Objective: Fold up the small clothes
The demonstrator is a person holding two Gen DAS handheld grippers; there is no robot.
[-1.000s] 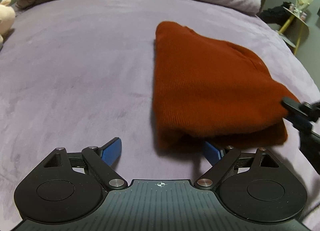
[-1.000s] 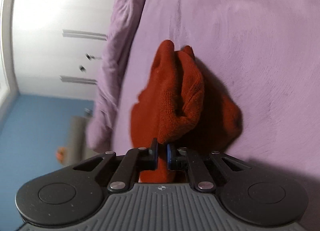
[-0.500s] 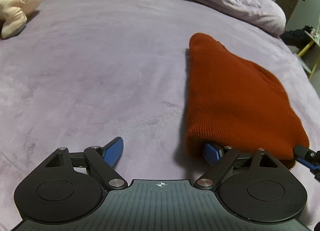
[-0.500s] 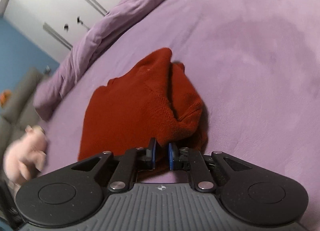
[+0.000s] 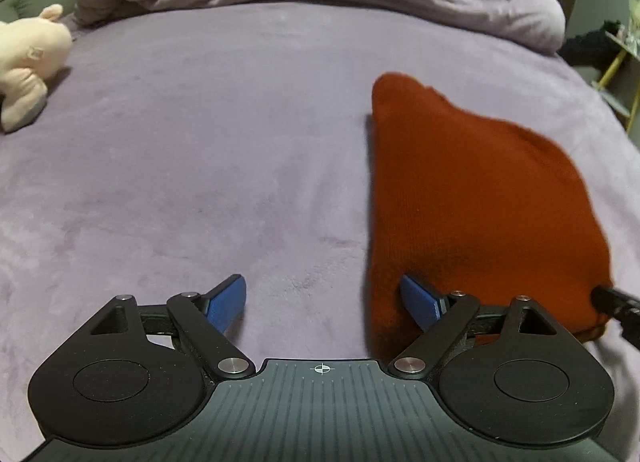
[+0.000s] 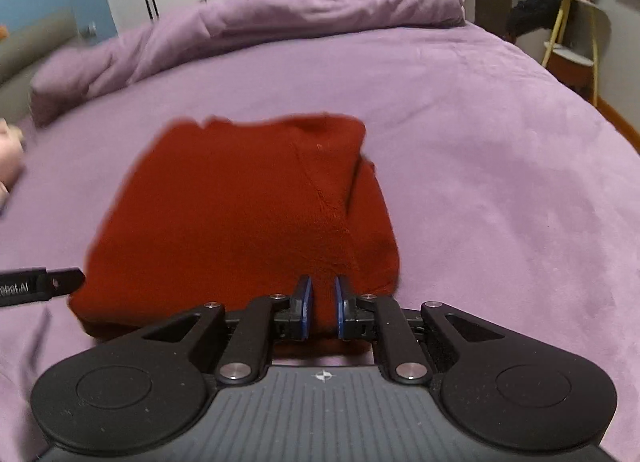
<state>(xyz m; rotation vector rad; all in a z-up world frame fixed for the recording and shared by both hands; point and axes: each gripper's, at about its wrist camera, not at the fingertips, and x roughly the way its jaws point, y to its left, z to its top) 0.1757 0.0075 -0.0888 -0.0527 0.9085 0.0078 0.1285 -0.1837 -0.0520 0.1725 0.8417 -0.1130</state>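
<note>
i am pinching the near edge of a soft, floppy rust-red knit sweater (image 6: 240, 214) lying folded on the purple bed (image 6: 500, 150) with my right tongs (image 6: 320, 308), while my left tongs (image 5: 324, 302) are gaping wide beside its corner.

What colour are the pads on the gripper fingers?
Blue, on black linkages. The left wrist view shows the pads best.

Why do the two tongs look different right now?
The left tongs gape wide open, while the right tongs are nearly shut. The left tongs grip nothing, only one pad lying against the red knit; the right tongs pinch its near edge. Both have blue pads and sit low over the purple bed.
</note>
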